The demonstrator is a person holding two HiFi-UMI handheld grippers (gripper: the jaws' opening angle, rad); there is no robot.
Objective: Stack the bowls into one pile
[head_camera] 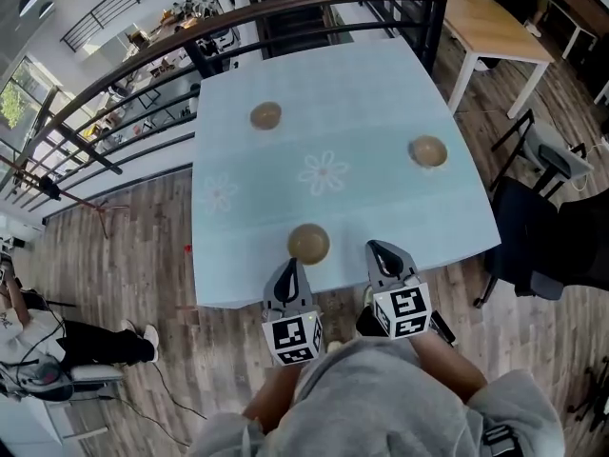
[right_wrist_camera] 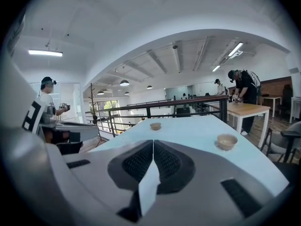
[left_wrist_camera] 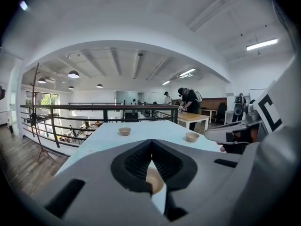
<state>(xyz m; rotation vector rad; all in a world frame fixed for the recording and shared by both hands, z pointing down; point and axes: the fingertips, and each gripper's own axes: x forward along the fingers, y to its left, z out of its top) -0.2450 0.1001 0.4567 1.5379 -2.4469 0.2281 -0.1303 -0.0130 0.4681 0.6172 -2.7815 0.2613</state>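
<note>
Jaws pressed together, empty, on left gripper and right gripper; near bowl, far bowl, right-hand bowl lie apart on tabletop.

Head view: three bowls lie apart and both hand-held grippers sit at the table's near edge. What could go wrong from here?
1. The left hand-held gripper is shut, its tip close to the near bowl; advancing unopened could shove the bowl rather than grip it.
2. The right bowl lies near the right edge of the table; a clumsy nudge might send it off.
</note>
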